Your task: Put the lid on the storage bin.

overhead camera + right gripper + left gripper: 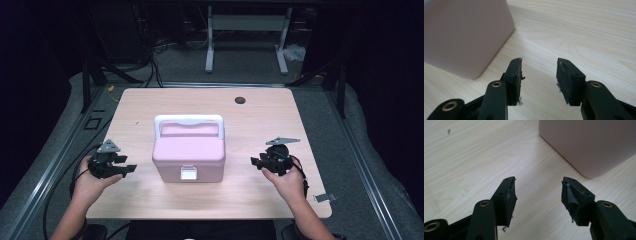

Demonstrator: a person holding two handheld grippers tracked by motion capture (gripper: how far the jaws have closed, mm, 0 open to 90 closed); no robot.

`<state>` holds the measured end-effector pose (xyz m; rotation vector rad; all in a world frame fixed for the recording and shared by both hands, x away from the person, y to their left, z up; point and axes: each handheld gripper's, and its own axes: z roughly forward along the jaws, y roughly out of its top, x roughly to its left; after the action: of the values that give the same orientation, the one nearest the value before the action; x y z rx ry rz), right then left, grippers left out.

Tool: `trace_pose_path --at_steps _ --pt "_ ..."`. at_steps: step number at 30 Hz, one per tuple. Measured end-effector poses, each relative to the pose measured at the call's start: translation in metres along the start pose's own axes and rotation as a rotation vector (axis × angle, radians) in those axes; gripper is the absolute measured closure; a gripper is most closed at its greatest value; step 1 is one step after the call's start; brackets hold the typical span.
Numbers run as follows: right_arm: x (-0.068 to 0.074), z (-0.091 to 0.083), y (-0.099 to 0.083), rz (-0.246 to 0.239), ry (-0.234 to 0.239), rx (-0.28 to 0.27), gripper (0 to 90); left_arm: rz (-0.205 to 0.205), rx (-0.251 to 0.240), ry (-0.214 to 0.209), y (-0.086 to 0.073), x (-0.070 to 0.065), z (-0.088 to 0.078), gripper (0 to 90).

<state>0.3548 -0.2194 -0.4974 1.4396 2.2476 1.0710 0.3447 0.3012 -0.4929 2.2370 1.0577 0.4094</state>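
where the pale wooden table (150, 107) has its middle, we note one pink box (188, 156), lid shut, one white handle (188, 120) raised over its back edge and one white latch (188, 173) on the front wall facing us. we hold two grippers. left gripper (131, 168) sits to the box's left, jaws apart with nothing between them, only bare wood ahead and the box's pink corner (589, 145) near. right gripper (254, 161) mirrors it on the right, jaws likewise apart and empty, not touching the box. one dark round hole (240, 100) marks the far tabletop. nothing lies between either gripper and the box.
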Motion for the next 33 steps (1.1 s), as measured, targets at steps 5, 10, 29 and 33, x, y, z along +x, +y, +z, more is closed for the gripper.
trace_pose_path --at_steps 5,10,29,33 --pt "-0.001 0.006 -0.008 -0.029 -0.038 0.014 54.0 0.007 -0.017 0.001 -0.007 -0.005 0.009 44.3" --pt "-0.003 0.01 -0.014 -0.028 -0.044 0.004 53.5 0.018 -0.012 0.001 -0.013 -0.006 0.016 44.1" --pt "-0.002 0.021 -0.021 -0.046 -0.034 -0.018 51.3 0.003 0.018 -0.007 -0.031 -0.006 0.041 43.8" --pt "-0.004 0.022 -0.022 -0.033 -0.03 -0.01 51.1 0.02 0.028 -0.016 -0.029 -0.011 0.045 42.8"
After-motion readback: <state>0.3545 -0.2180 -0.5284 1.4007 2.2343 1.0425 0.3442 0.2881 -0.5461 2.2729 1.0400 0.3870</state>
